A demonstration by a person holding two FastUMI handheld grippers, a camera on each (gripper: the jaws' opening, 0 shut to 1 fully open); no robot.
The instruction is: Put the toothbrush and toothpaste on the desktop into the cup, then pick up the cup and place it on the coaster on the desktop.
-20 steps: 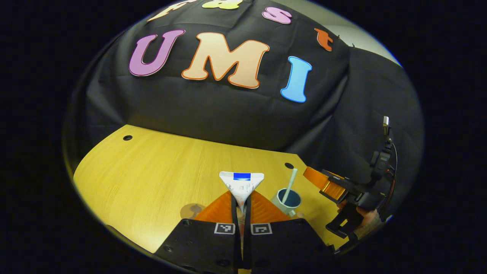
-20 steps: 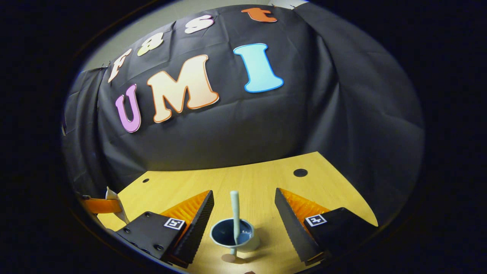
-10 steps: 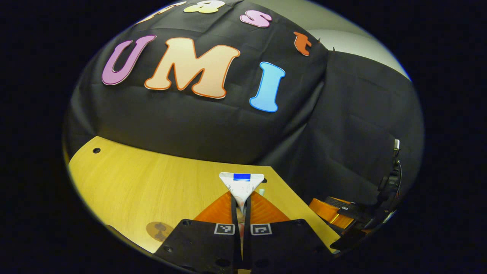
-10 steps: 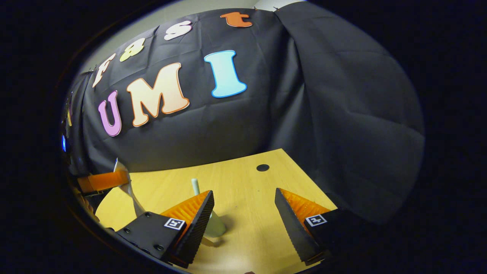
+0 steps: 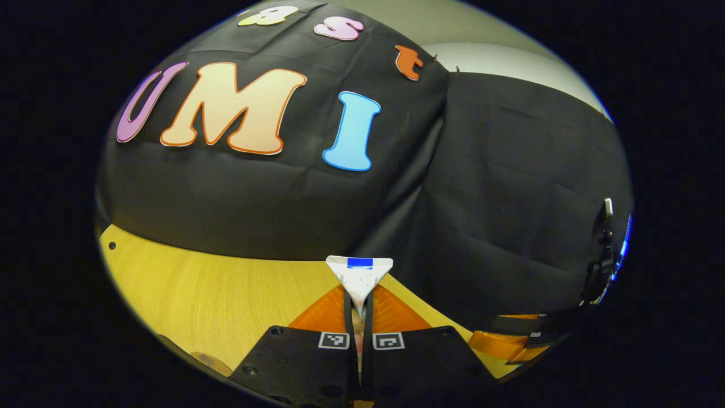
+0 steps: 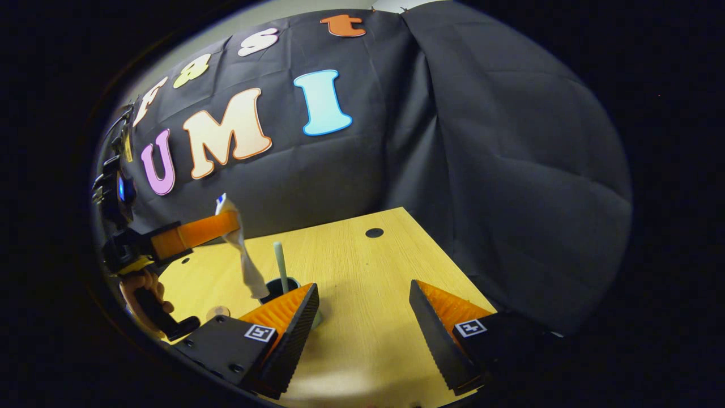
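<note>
Left tool (image 5: 359,317) holds toothpaste (image 6: 241,249) over cup (image 6: 281,285).

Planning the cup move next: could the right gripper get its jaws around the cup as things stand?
Probably not yet. The right gripper is open, with bare desktop ahead, but the cup sits off beside it, and the left gripper holds the toothpaste down into the cup, beside the toothbrush.
</note>
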